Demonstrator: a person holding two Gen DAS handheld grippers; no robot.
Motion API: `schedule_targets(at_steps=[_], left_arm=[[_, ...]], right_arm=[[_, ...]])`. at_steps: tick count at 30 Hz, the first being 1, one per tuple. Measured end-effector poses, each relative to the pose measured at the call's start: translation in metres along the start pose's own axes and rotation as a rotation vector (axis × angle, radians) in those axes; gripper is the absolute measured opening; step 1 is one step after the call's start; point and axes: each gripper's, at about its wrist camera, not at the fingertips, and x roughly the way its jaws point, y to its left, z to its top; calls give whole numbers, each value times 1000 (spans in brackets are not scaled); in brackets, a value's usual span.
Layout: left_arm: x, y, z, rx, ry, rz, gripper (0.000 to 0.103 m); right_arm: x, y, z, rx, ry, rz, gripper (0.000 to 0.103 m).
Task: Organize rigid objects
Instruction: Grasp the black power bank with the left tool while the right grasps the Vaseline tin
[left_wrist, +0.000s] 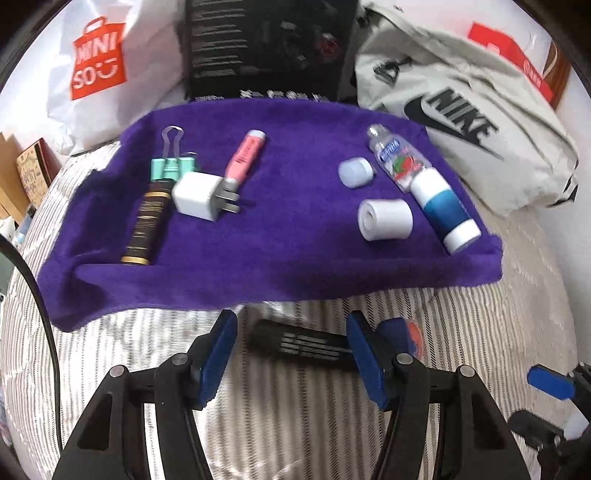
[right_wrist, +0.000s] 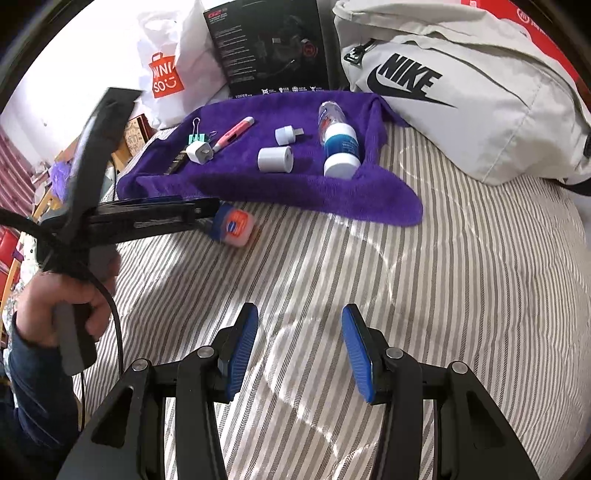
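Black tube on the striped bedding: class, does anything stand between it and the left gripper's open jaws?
Nothing visible does. The left gripper has its jaws open on either side of the black tube, which lies on the striped bedding just short of the purple towel.

A towel (left_wrist: 258, 258) lies spread on a bedspread (left_wrist: 295, 424) across the middle of the left wrist view. At its left end a binder clip (left_wrist: 171, 162) sits behind a dark tube (left_wrist: 147, 225), with a charger plug (left_wrist: 197, 195) just right of them and a pen (left_wrist: 245, 155) behind the plug. Toward the right end a small cap (left_wrist: 355, 171) lies behind a roll (left_wrist: 384, 219), and a bottle (left_wrist: 424, 184) lies to their right. In front of the towel, on the bedspread, lies a black tube (left_wrist: 303, 345), with a small jar (right_wrist: 236, 227) just right of it. Behind the towel, a shopping bag (left_wrist: 99, 66) stands upper left, a box (left_wrist: 266, 48) at top centre, and a backpack (left_wrist: 480, 122) upper right.
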Motion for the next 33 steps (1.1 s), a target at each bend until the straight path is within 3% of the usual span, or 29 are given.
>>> schedule_targets(at_steps=[3,7,13,15,19,24,28,33], left_arm=[[3,-12,-1,40,-23,52,61],[-4,-1,-6,64,-44,41,66],[-16,23,-29,148,-11,156,67],[-19,34,-30,112,-19,131,66],[-20,35,-10,-14,-40,-12,66],[6,9,5,-56,15,31,66],[15,-8,2,-50,-7,104,71],[7,-1,-8,26,-7,70,75]], right_arm=[[4,0,-2,8,8,3,47],[8,1,-4,6,15,10,47],[16,4,-5,11,20,18,47],[19,5,-4,12,26,21,47],[21,10,0,0,39,17,47],[14,13,0,-10,25,22,48],[18,10,-1,3,36,24,48],[20,8,-3,4,41,22,48]])
